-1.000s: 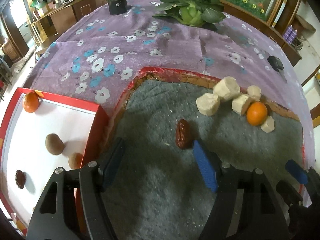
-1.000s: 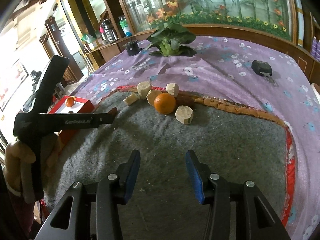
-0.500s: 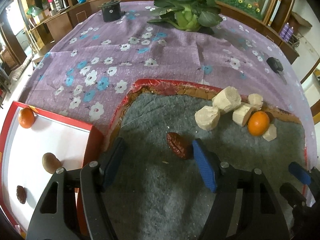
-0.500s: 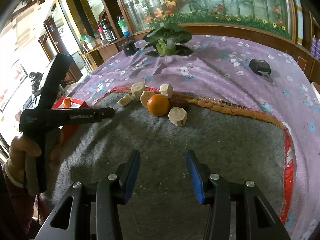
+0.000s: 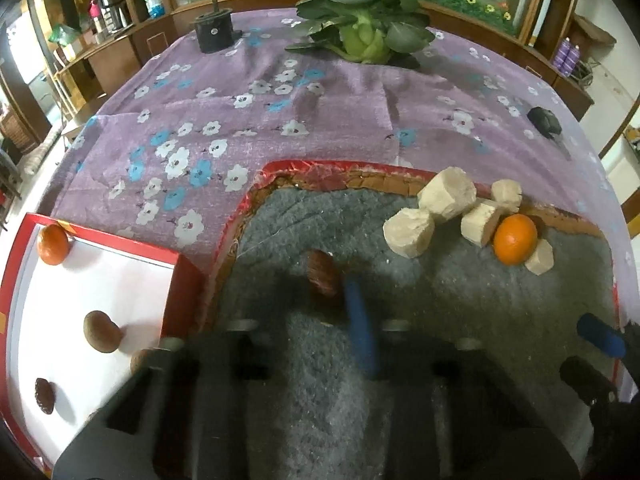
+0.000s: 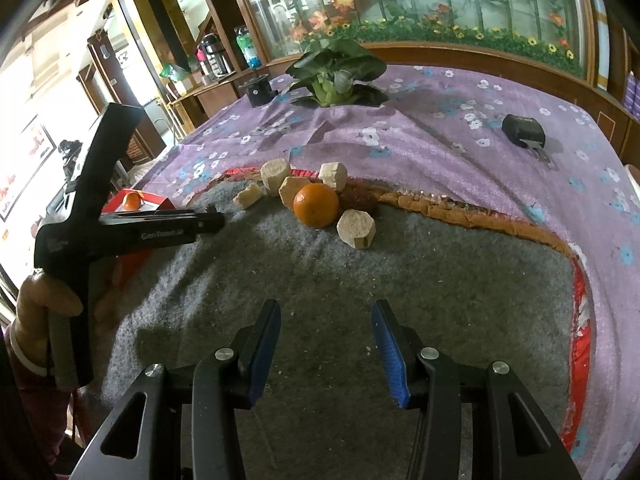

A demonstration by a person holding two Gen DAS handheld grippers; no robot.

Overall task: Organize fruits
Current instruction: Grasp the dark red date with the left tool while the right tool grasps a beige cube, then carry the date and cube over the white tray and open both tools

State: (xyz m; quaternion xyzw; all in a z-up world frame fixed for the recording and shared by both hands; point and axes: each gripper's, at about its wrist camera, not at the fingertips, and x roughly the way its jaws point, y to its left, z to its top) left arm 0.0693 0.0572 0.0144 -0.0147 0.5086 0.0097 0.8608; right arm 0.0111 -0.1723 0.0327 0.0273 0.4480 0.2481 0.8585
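Observation:
A dark red date (image 5: 322, 278) lies on the grey felt mat (image 5: 440, 300). My left gripper (image 5: 324, 300) is blurred with motion, its jaws drawn in close around the date; the blue right finger (image 5: 362, 328) touches it. An orange (image 5: 515, 239) sits among pale cut chunks (image 5: 408, 229) at the mat's far right, also in the right wrist view (image 6: 316, 205). A red-rimmed white tray (image 5: 120, 276) at left holds an orange (image 5: 53, 244), a brown fruit (image 5: 101, 332) and a date (image 5: 44, 395). My right gripper (image 6: 326, 344) is open and empty above the mat.
A leafy green vegetable (image 5: 362, 36), a black round object (image 5: 214, 32) and a black charger (image 5: 543, 120) lie on the purple floral cloth (image 5: 320, 120) behind the mat. In the right wrist view the left gripper (image 6: 120, 224) is held at the left.
My left gripper has moved forward onto the date and its jaws have drawn in around it. The right gripper has barely moved.

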